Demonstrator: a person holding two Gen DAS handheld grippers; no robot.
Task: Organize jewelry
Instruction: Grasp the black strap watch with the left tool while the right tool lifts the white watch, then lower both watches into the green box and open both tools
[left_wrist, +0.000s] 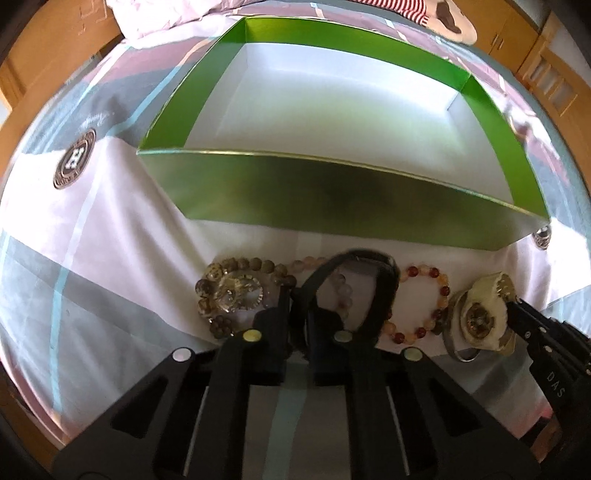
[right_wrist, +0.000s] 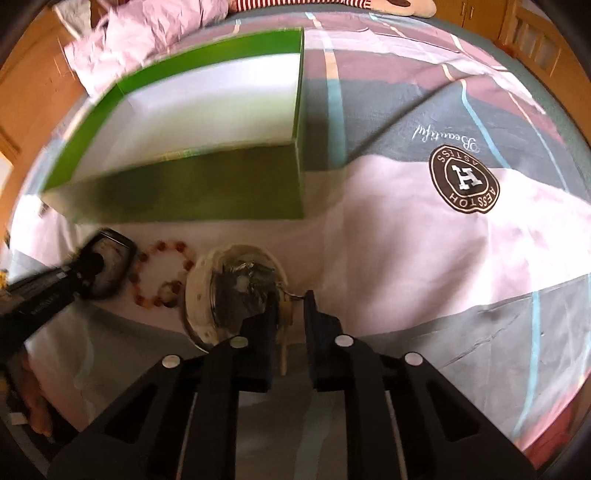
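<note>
My left gripper (left_wrist: 301, 295) pinched the stiff, light black bangle (left_wrist: 364, 258) low-centre by its rim; my right gripper (right_wrist: 290, 299) narrowed on the cream bangle's (right_wrist: 199, 291) slippery edge.

A bedsheet (right_wrist: 406, 236) in pink, grey and maroon blocks with pale blue stripes and a round brown printed badge (right_wrist: 464, 179) covers the bed, with crumpled pale pink bedding (right_wrist: 147, 29) at its far edge and orange-brown wooden furniture (left_wrist: 546, 74) behind.

- Left gripper (left_wrist: 301, 295): matte black plastic fingers, triangular cut-outs, pale round dots on its knuckles.
- Right gripper (right_wrist: 291, 306): matching black build, white lettering along its side.
</note>
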